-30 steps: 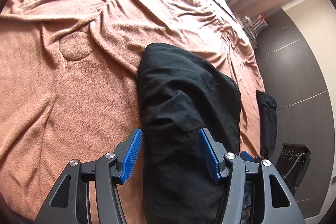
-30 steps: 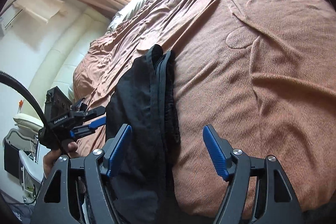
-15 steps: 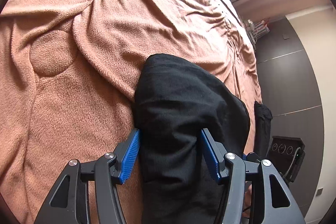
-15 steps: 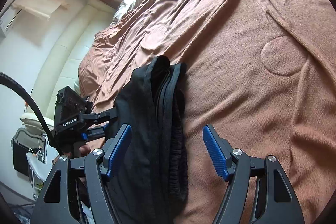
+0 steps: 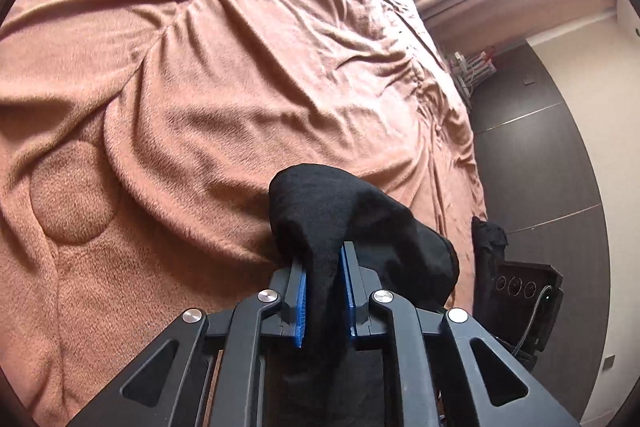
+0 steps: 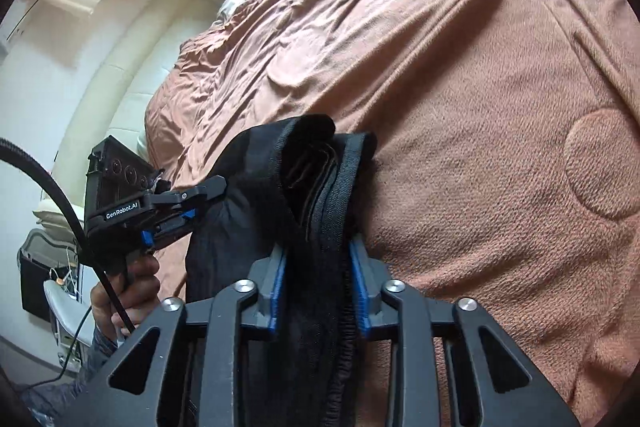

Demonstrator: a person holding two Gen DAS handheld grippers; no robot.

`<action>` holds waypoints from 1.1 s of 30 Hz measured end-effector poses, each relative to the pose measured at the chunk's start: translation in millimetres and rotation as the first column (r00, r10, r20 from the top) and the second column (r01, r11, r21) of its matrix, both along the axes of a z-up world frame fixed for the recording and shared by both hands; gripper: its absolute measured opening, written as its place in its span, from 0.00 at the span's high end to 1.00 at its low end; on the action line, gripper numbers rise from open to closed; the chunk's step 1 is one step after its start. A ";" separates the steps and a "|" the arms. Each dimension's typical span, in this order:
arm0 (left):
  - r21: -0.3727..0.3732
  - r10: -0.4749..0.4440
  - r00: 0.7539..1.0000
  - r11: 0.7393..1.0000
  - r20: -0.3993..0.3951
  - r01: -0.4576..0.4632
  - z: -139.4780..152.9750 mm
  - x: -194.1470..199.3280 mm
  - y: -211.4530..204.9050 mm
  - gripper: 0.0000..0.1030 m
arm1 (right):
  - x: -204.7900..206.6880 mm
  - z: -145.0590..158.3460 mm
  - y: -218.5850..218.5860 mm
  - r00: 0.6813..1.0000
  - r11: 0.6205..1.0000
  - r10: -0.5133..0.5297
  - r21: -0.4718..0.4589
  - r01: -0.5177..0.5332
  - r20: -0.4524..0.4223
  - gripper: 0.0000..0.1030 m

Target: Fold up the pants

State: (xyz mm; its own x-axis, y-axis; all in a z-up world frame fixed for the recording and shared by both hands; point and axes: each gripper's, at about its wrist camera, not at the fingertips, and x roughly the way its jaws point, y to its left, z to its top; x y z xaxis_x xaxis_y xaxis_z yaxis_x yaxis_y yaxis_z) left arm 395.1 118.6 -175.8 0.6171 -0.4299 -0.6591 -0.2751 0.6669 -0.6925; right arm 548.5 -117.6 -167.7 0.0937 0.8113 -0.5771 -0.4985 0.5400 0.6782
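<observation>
The black pants lie folded in a bundle near the edge of the bed, on the brown blanket. My left gripper is shut on a fold of the black cloth, which bunches up between its blue pads. In the right wrist view the pants show their elastic waistband layers. My right gripper is shut on the waistband end. The left gripper also shows there, at the bundle's left side, held by a hand.
The brown blanket covers the whole bed, with wrinkles and round quilted patches. A dark wardrobe stands beside the bed. A second black garment hangs at the bed's edge. A cream padded headboard is at the left.
Both grippers were open around the pants; both have closed on the black cloth. The bundle is now bunched and slightly lifted at the gripped ends.
</observation>
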 end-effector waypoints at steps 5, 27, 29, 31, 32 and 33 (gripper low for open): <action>0.071 0.000 1.000 0.997 -0.003 0.000 9.2 -0.6 -2.1 0.69 | -7.7 10.8 -4.7 0.998 1.000 -0.010 0.018 0.009 0.055 0.83; -0.018 -0.068 0.994 0.998 -0.081 0.066 -26.7 -25.2 -15.2 0.46 | 24.7 -22.2 -0.3 0.980 0.994 0.104 0.058 -0.095 -0.169 0.43; -0.023 -0.070 0.995 0.997 -0.078 0.068 -27.1 -21.0 -15.9 0.46 | 29.0 -25.1 6.9 0.979 0.993 0.112 0.053 -0.105 -0.171 0.43; -0.026 -0.068 0.995 0.997 -0.070 0.067 -26.7 -16.5 -16.5 0.47 | 32.9 -27.3 14.4 0.977 0.992 0.120 0.062 -0.111 -0.174 0.43; -0.029 -0.072 0.995 0.997 -0.063 0.070 -26.3 -15.4 -16.9 0.55 | 34.9 -28.3 17.1 0.977 0.992 0.123 0.063 -0.113 -0.175 0.48; -0.039 -0.079 0.995 0.996 -0.060 0.076 -26.3 -13.4 -17.8 0.61 | 37.1 -29.0 19.8 0.977 0.992 0.125 0.057 -0.117 -0.175 0.56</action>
State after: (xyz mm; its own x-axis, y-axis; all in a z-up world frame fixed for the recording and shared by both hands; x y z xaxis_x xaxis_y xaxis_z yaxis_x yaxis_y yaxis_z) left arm 381.6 100.8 -202.1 0.5400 -0.4993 -0.6776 -0.2662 0.6624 -0.7002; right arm 585.6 -97.8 -196.7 -0.1073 0.8364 -0.5375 -0.4272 0.4494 0.7846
